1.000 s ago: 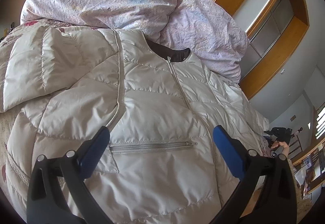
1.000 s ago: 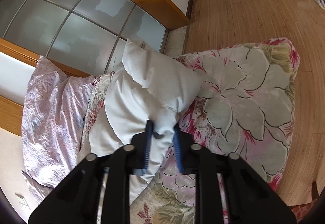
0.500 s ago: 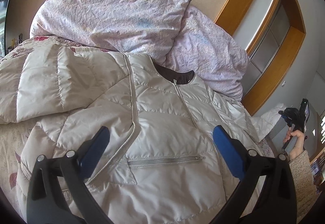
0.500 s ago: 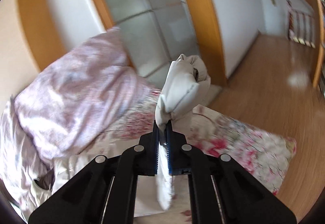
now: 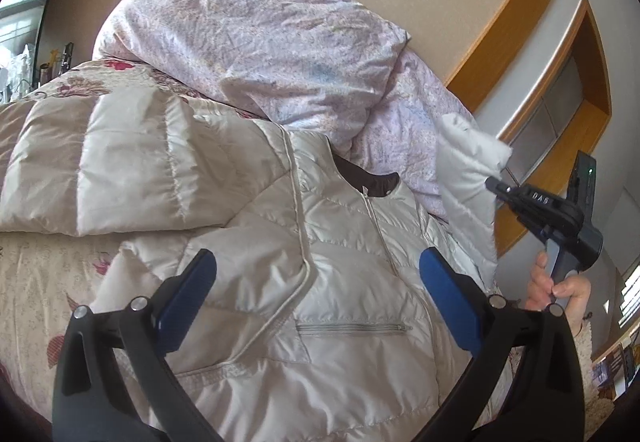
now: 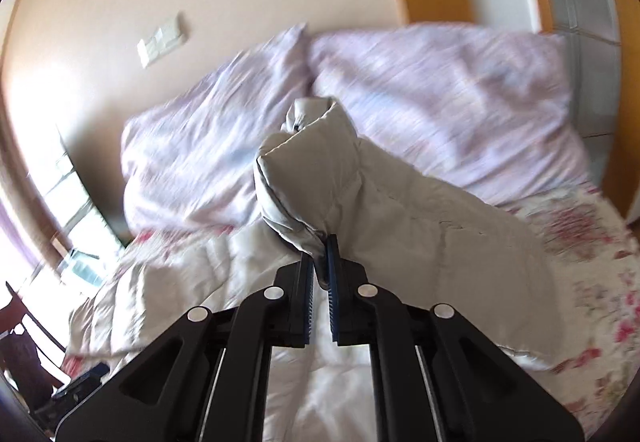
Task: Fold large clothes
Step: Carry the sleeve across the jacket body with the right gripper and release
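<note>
On my left the far sleeve (image 5: 108, 165) of the jacket (image 5: 320, 306) lies folded flat across the bedspread (image 5: 36, 282), pointing away from the body. My left claw (image 5: 316, 282) hangs just above the jacket's chest with its blue pads spread wide and nothing between them; the front zip runs up between the pads to the dark collar (image 5: 372, 181), and the pocket zip (image 5: 352, 328) sits just below them. Behind the collar the pillows (image 5: 248, 29) are stacked against the wall. Further right, my right claw (image 6: 320, 262) is pinched almost fully closed on the other sleeve (image 6: 320, 177) near its cuff. That sleeve is lifted off the bed and stands up past the fingertips, its cuff curled over at the top, while the rest of it drapes down to the right toward the jacket body. The right view is blurred.
</note>
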{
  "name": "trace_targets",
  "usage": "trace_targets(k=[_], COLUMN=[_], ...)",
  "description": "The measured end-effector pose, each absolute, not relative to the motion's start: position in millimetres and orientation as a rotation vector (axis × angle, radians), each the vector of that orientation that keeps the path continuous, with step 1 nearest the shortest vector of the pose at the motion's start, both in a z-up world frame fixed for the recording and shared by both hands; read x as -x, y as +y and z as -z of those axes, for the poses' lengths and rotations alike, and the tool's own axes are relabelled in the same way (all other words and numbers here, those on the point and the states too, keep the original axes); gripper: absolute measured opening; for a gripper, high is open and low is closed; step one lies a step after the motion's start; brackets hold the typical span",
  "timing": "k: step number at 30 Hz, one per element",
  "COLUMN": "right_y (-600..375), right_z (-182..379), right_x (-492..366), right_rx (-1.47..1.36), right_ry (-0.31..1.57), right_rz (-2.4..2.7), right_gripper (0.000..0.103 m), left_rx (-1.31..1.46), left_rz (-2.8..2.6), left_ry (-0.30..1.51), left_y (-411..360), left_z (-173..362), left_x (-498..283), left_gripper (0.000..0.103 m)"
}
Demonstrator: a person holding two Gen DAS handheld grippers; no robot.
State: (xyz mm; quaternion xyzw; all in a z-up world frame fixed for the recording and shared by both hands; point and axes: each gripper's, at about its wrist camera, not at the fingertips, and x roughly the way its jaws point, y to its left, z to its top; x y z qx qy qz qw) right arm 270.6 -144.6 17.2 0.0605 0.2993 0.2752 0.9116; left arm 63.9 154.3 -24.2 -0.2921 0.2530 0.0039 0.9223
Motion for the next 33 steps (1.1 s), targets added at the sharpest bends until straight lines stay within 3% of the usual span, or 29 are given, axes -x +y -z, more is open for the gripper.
trace_targets(k=[5, 11, 12, 13, 15, 20, 24, 30, 33], right_y=[-70.8, -21.2, -15.3, -12.6, -11.8, -44.8, -90.5, -70.8, -55.3], right_z=[28.1, 77.8, 84.1, 87.9, 84.0, 55.6, 50.8, 113.9, 121.7], right_x=[-261.3, -238.6, -230.1, -221.3, -204.5, -200.7, -247.5, -298.1, -292.7], right_rx=[0.064, 0.418, 0.502, 0.558, 0.629, 0.383, 0.165, 0.283, 0.376], right_ry=[0.75, 0.779, 0.765, 0.747, 0.696, 0.708, 0.71, 0.883, 0.821], right_rz=[-0.573, -0.486, -0.474, -0.474, -0.483, -0.613, -0.408, -0.286, -0.232], right_gripper=[0.007, 0.01, 0.016, 0.028, 0.036, 0.037, 0.037, 0.038, 0.038], left_rx=[0.644, 0.674, 0.677, 0.682, 0.692, 0.736, 0.816, 0.859, 0.924], left_rz=[-0.089, -0.16, -0.166, -0.172, -0.18, -0.202, -0.22, -0.299, -0.32], left_ry=[0.496, 0.485, 0.483, 0.481, 0.476, 0.479, 0.474, 0.471, 0.468], left_y=[182.5, 204.9, 207.8, 210.9, 215.5, 230.9, 248.3, 267.2, 280.2], left_z=[21.8, 25.3, 26.1, 27.0, 29.0, 36.3, 46.9, 58.1, 68.0], left_x=[-51.1, -39.8, -37.4, -36.4, -34.1, -28.0, -19.0, -5.2, 1.7], left_gripper=[0.101, 0.101, 0.101, 0.101, 0.101, 0.101, 0.101, 0.101, 0.1])
